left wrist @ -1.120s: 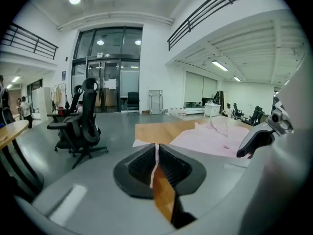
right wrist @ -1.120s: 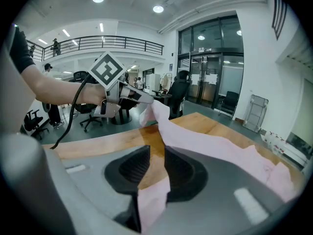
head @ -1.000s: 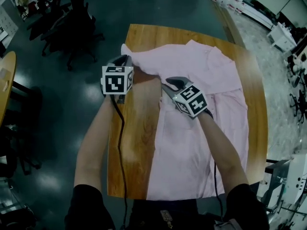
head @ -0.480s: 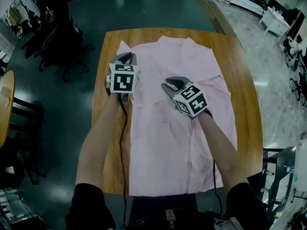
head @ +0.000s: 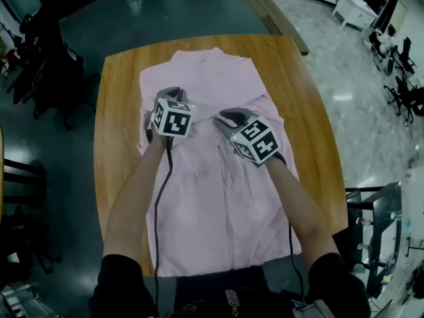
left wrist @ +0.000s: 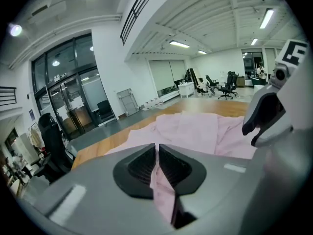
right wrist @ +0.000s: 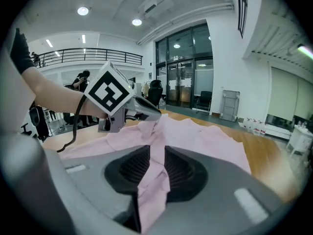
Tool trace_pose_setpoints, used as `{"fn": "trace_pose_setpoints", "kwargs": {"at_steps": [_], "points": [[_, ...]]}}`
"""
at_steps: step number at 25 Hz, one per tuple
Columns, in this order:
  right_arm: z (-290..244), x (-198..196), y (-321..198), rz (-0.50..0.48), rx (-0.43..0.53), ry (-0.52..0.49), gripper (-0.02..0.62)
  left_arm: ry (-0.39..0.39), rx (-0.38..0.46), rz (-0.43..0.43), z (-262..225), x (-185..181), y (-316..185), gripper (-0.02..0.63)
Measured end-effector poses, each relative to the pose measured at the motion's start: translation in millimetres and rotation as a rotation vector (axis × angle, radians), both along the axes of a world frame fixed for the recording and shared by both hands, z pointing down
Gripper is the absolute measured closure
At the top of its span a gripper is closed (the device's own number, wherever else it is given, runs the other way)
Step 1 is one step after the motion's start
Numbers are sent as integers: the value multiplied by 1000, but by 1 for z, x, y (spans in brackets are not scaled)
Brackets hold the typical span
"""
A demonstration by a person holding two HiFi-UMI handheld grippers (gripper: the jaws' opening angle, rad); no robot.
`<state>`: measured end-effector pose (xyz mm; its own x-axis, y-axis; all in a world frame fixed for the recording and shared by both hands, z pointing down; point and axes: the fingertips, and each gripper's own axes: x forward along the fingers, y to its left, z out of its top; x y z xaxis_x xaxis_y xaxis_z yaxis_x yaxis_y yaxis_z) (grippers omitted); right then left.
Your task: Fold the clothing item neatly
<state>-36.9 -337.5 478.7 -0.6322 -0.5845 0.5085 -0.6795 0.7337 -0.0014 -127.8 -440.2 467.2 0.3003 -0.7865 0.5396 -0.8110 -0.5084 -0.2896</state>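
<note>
The left gripper [left wrist: 157, 152] has its jaws closed on a fold of the pink shirt [left wrist: 195, 131]. Beyond the fold, the shirt lies spread on the wooden worktop [left wrist: 95, 150]. The right gripper [left wrist: 254, 125] hangs over the shirt's right side.

I count one pink shirt [head: 218, 204] and one wooden table [head: 119, 98] under it. I am working two grippers: one left gripper [head: 169, 93] and one right gripper [head: 230, 116]. Each carries one marker cube, so two in all, the left one [head: 173, 118] and the right one [head: 255, 140]. Two bare forearms show, left [head: 132, 197] and right [head: 298, 204]. Two black cables trail back, one per side [head: 159, 197] [head: 289, 244]. In the right gripper view I count three round ceiling lamps [right wrist: 83, 10].
</note>
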Motion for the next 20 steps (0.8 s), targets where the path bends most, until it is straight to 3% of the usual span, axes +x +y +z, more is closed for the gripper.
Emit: {"fn": "trace_pose_setpoints", "kwargs": {"at_steps": [6, 11, 15, 20], "points": [[14, 39, -5, 18, -22, 9, 508, -51, -109, 91, 54, 50, 10, 539], [16, 40, -17, 7, -25, 12, 508, 15, -170, 195, 58, 73, 26, 437], [7, 17, -33, -16, -14, 7, 508, 44, -133, 201, 32, 54, 26, 431], [2, -40, -47, -90, -6, 12, 508, 30, -116, 121, 17, -10, 14, 431]]}}
